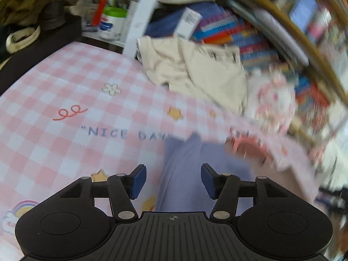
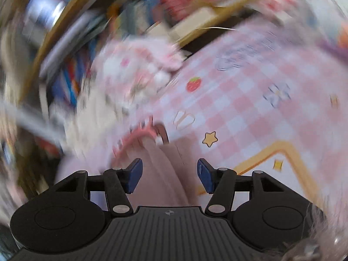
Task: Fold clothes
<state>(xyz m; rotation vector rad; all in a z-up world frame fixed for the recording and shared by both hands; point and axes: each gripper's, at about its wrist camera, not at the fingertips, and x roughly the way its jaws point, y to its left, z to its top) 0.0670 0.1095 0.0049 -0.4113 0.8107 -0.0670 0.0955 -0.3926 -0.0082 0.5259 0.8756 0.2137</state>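
Plainly, with both the left tongs and right tongs spread apart and empty over the pale pink pink-collared garment on the pink checked worktop, a hasty, blurred pinch could bunch its cloth crookedly.

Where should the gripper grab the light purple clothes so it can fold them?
Probably by the near edge of the light purple garment, coming from this side, low over the checked cloth. The garment lies flat and runs straight out between the open left gripper, so its fingers could close over the edge there. Its far end is blurred, so corners cannot be picked out.
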